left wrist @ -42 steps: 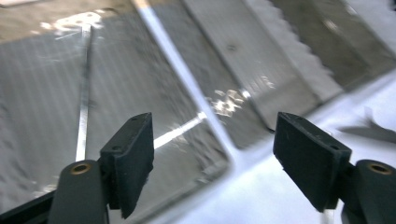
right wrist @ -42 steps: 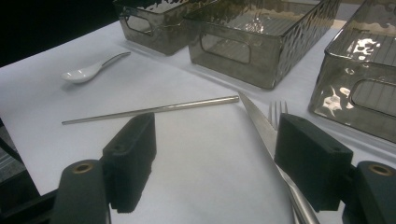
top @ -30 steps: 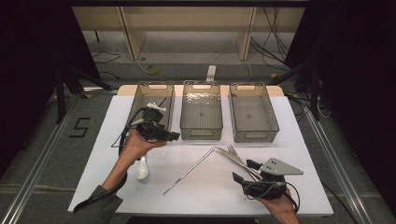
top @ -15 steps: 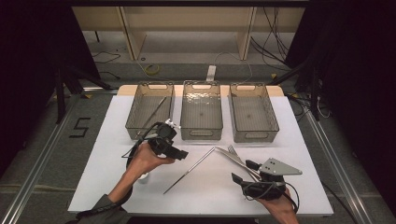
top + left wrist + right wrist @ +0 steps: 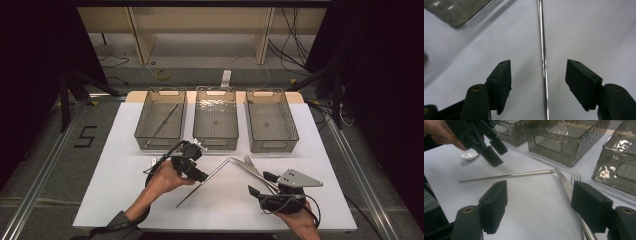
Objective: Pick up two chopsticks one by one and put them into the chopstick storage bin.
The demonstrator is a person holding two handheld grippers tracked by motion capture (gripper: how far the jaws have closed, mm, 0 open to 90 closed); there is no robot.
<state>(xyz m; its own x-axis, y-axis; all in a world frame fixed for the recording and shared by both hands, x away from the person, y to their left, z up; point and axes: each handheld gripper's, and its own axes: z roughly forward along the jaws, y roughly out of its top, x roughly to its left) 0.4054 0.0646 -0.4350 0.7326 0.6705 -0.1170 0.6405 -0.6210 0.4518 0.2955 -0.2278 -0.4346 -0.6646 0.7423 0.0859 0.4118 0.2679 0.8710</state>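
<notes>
1. A thin metal rod point(image 5: 205, 182), most likely a chopstick, is seen lying flat on the white table point(image 5: 115, 190), in front of three clear bins point(image 5: 215, 125) and well apart from them.
2. The left gripper point(image 5: 200, 176) is held over the rod; in the left gripper view the rod point(image 5: 543, 62) runs straight up between the two pads, touching neither. The jaws have just been closing but are still fairly wide, and nothing is gripped.
3. The right gripper point(image 5: 261, 183) rests near the table's front edge with its jaws wide apart and empty; a knife point(image 5: 566, 186) and a fork point(image 5: 575, 178) lie just beside its far pad.
4. The rod is judged light, stiff and smooth, so it may roll or slip out of a loose pinch.
5. A hold near the middle of its length, with the pads square across it, is advised, so that it does not tip when raised.
6. A matching rod point(image 5: 163, 123) already lies in the left bin.
</notes>
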